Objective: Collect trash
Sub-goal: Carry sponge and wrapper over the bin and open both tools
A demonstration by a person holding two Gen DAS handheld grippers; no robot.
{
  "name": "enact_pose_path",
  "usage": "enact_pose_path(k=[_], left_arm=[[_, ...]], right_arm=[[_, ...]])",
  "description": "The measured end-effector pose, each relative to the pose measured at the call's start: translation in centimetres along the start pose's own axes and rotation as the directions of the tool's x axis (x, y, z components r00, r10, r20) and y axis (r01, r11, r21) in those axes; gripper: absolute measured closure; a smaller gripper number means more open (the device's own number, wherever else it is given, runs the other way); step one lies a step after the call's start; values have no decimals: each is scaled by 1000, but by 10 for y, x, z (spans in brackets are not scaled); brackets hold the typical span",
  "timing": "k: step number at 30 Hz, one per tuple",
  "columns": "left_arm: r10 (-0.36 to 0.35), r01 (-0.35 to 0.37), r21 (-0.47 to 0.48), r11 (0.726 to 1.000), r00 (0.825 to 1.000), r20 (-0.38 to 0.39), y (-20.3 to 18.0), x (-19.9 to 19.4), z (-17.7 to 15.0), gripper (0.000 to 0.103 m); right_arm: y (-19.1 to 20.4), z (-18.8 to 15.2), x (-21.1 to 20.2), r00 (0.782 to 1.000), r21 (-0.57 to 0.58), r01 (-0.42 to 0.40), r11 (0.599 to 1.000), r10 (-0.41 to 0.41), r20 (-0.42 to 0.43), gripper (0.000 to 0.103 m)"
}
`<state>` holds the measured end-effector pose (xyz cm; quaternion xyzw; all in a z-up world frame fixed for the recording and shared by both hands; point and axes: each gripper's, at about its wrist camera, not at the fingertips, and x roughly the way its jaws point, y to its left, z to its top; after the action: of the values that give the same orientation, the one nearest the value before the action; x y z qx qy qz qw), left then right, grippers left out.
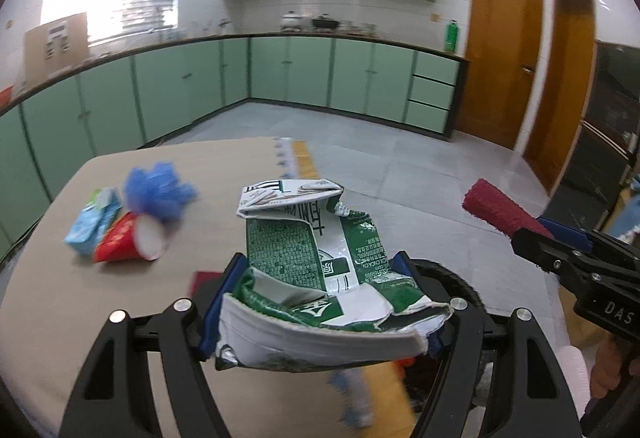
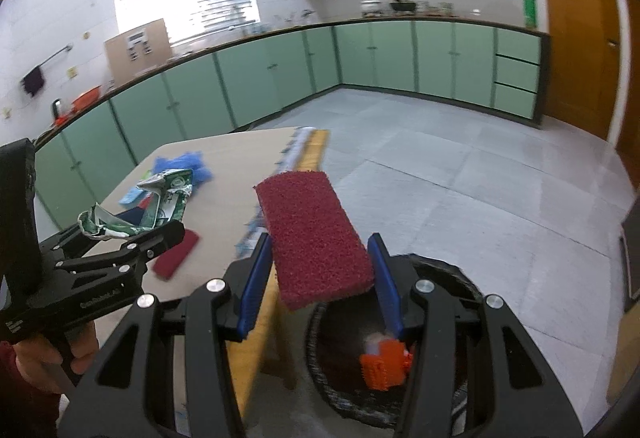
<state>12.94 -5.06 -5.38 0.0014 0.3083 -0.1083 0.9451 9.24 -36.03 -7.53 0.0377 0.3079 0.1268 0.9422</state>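
Observation:
My left gripper (image 1: 320, 278) is shut on a crumpled green and white carton (image 1: 312, 262), held above the table's near right corner; it also shows in the right wrist view (image 2: 160, 205). My right gripper (image 2: 320, 270) is shut on a dark red scouring pad (image 2: 312, 234), held over the black trash bin (image 2: 468, 290) on the floor; the pad also shows in the left wrist view (image 1: 500, 209). An orange piece (image 2: 384, 366) lies inside the bin. On the table (image 1: 48, 278) lie a blue wad (image 1: 160, 189), a red paper cup (image 1: 132, 242) and a light blue pack (image 1: 92, 222).
A second dark red pad (image 2: 176, 254) lies on the table near my left gripper. The table's right edge has a yellow strip (image 1: 304, 157). Green cabinets (image 1: 280, 73) line the far walls, wooden doors (image 1: 500, 53) stand at the right. Grey tiled floor (image 2: 460, 177) lies beyond the bin.

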Motion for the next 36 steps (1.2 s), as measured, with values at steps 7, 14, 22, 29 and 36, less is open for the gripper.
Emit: enact_pose_path(k=[7,14,22,29,36], left_arm=[[-79,80,57,995,997,-9,-48,25,3,30],[-140,144,100,984,989,-47,-81,54,-2,31],[-169,178,115,977,982,-89,-106,88,-8,30],[-175,191,117,975,975,-137,-114,112,-8,30],[-220,241,89,966,956,-194,-115,129,-8,24]], right_arm=[[-42,-12,-8,996,62,92,994,-92,4,56],[-81,-36,0,989,124,147,981,-145,-32,56],[-107,-54,21,982,156,184,970,-173,-78,56],[-120,-66,42,979,164,184,969,-166,-118,54],[-124,-84,55,966,151,228,962,-204,-159,37]])
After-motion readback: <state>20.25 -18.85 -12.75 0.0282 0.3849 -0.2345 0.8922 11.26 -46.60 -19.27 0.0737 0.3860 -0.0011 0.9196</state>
